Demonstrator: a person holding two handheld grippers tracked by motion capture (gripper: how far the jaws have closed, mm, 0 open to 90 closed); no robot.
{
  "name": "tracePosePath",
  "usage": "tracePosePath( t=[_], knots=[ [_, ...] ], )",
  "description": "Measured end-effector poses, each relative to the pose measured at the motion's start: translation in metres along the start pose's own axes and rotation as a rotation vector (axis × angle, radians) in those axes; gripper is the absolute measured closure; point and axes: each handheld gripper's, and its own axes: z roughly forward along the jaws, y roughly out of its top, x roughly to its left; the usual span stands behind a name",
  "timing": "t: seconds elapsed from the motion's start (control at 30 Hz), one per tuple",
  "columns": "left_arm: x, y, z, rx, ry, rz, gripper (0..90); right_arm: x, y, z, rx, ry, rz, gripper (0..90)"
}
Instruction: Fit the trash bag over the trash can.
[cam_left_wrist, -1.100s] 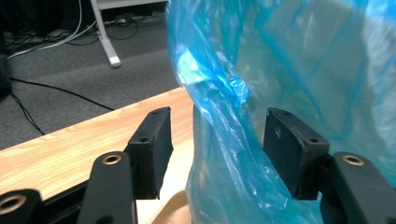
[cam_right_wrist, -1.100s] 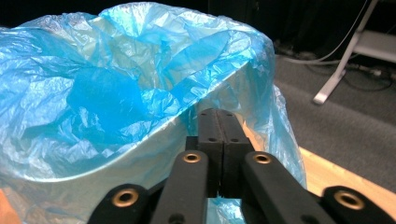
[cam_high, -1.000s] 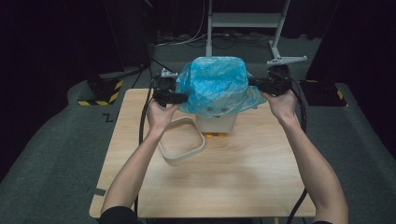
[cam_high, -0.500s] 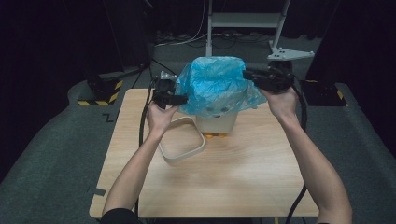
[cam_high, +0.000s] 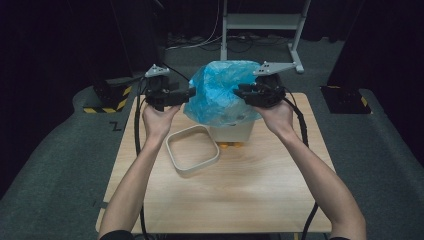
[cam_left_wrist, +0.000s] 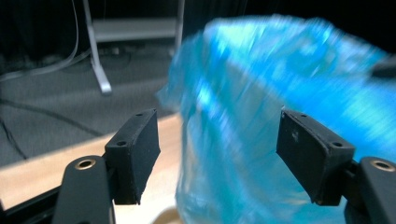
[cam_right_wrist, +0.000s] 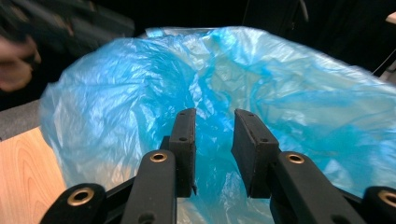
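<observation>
A beige square ring (cam_high: 192, 149) is seen lying flat on the wooden table (cam_high: 250, 195), nearest the person, just in front of a white bin (cam_high: 232, 132). A blue plastic bag (cam_high: 220, 95) is draped over the bin, puffed up, crinkled and translucent, with its mouth flared wide. The left gripper (cam_high: 189, 93) is held at the bag's left side, its jaws spread wide after just opening, with bag film seen between them in the left gripper view (cam_left_wrist: 261, 154) but not pressed. The right gripper (cam_high: 239, 91) is held at the bag's right side, its jaws parted narrowly after just opening, with film (cam_right_wrist: 215, 154) loose in the gap. A metal stand (cam_high: 260, 22) is seen on the floor beyond the table.
</observation>
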Motion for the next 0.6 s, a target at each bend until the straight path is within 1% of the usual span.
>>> tracePosePath(
  t=[0.07, 0.17, 0.2, 0.27, 0.33, 0.37, 0.4, 0.43, 0.5, 0.53, 0.57, 0.6],
  knots=[
    [-0.004, 0.006, -0.009, -0.014, -0.010, 0.002, 29.5, 0.002, 0.000, 0.001, 0.001, -0.001, -0.006, 69.8],
    [-0.007, 0.007, -0.013, -0.011, -0.018, 0.002, 29.1, 0.003, 0.001, 0.001, 0.000, -0.005, -0.011, 69.6],
    [-0.008, 0.008, -0.014, -0.007, -0.019, 0.007, 28.4, 0.003, 0.001, 0.001, 0.000, -0.009, -0.004, 68.0],
    [-0.014, 0.011, -0.016, -0.014, -0.026, 0.011, 28.2, 0.002, 0.001, 0.001, -0.003, -0.010, -0.002, 67.2],
    [-0.021, 0.017, -0.012, -0.019, -0.035, 0.016, 26.6, 0.000, 0.002, -0.001, -0.018, -0.012, 0.007, 65.8],
    [-0.021, 0.017, -0.012, -0.019, -0.035, 0.016, 25.9, 0.000, 0.002, -0.001, -0.018, -0.012, 0.007, 65.8],
    [-0.027, 0.021, -0.008, -0.019, -0.042, 0.018, 25.4, -0.001, 0.003, -0.005, -0.030, -0.016, 0.016, 65.1],
    [-0.027, 0.021, -0.008, -0.019, -0.042, 0.018, 25.0, -0.001, 0.003, -0.005, -0.030, -0.016, 0.016, 65.1],
    [-0.034, 0.027, -0.004, -0.016, -0.042, 0.030, 24.5, -0.003, 0.004, -0.008, -0.044, -0.022, 0.022, 64.9],
    [-0.039, 0.031, 0.000, -0.009, -0.041, 0.038, 23.2, -0.006, 0.004, -0.011, -0.055, -0.028, 0.029, 64.8],
    [-0.039, 0.031, 0.000, -0.009, -0.041, 0.038, 22.7, -0.006, 0.004, -0.011, -0.055, -0.028, 0.029, 64.8],
    [-0.042, 0.034, 0.002, -0.008, -0.036, 0.044, 22.7, -0.007, 0.004, -0.012, -0.056, -0.030, 0.032, 64.7]
  ],
)
